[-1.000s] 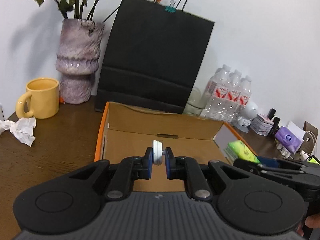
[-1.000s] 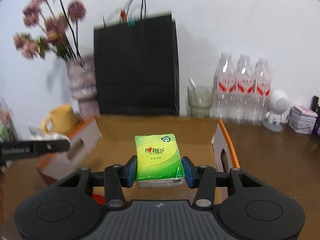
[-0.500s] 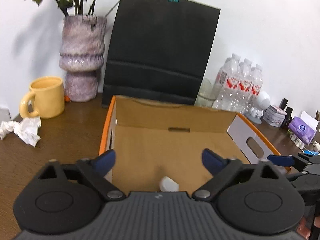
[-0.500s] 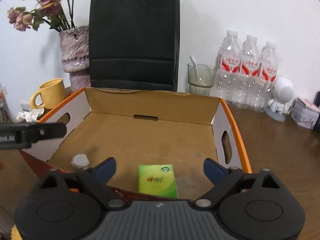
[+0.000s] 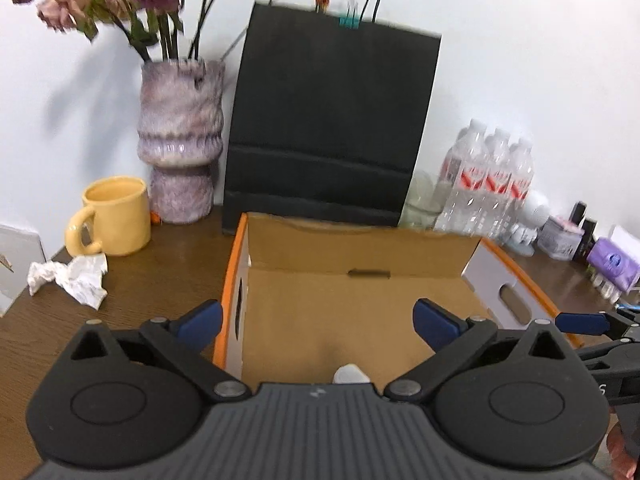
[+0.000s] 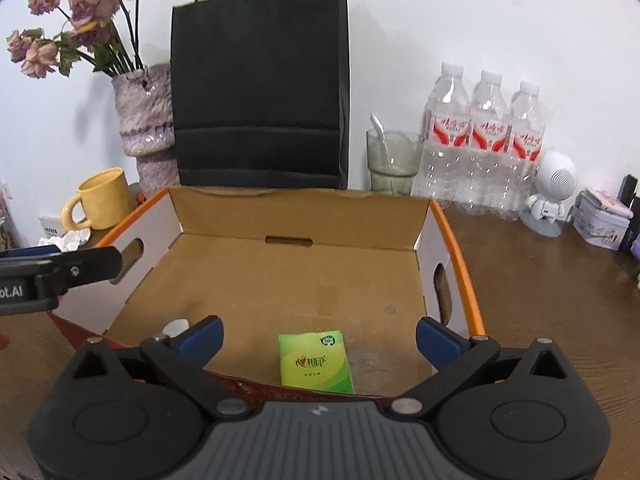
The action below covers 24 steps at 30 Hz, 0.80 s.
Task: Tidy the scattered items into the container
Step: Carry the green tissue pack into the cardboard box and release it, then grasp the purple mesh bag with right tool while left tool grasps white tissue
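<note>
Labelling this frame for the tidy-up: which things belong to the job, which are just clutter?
Job:
cardboard box
green tissue pack, in the box
small white item, in the box
crumpled paper, on the table, possibly next

Lying about:
yellow mug
vase
black bag
water bottles
glass

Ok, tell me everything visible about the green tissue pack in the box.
The small rectangular green tissue pack, in glossy plastic wrap with a red heart logo and a round mark at its top corner, lies flat, face up, on the floor of the open brown cardboard box, near its front wall. Nothing grips it.
</note>
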{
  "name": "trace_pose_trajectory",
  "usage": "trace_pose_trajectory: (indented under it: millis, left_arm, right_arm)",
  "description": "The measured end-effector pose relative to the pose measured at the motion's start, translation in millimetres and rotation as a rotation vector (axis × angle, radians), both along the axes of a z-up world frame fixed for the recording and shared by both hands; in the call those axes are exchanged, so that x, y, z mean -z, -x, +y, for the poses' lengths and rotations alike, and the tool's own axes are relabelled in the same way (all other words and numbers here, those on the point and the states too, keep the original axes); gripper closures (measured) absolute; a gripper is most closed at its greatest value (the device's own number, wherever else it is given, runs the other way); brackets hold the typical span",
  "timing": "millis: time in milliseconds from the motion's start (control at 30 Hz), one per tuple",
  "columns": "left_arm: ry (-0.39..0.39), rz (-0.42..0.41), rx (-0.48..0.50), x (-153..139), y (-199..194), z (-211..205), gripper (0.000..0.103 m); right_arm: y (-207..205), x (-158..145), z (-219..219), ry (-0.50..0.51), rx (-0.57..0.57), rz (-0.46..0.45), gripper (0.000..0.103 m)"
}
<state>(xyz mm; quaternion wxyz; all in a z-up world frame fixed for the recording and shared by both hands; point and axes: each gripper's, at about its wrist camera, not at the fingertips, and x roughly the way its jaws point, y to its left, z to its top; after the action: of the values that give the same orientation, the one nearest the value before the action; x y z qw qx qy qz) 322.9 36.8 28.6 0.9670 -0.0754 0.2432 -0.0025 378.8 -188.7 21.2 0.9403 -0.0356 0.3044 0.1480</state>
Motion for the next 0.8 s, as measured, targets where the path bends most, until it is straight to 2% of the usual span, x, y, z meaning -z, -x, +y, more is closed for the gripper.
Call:
trace_pose_trajectory:
  millis: [267,467,600,800]
  left_arm:
    - [0.015,-0.165,0.001,-41,67,10,0.000]
    - [-0.071,-0.198,0.002,-41,126,13,0.000]
    - [-0.099,-0.160,-0.005,-28,163,15,0.000]
    - [-0.086,-0.074,-0.002,1,207,16,0.000]
  right_arm:
    - [64,-37,-23,-0.039,-0.033,-0.115,0.000]
    - [122,-34,-51,0.009,-0.011,-0.148,0.000]
    - [160,-21,-71,0.009,0.012,-0.118,0.000]
    - [209,8,-79,-0.028,-0.006,-0.040,0.000]
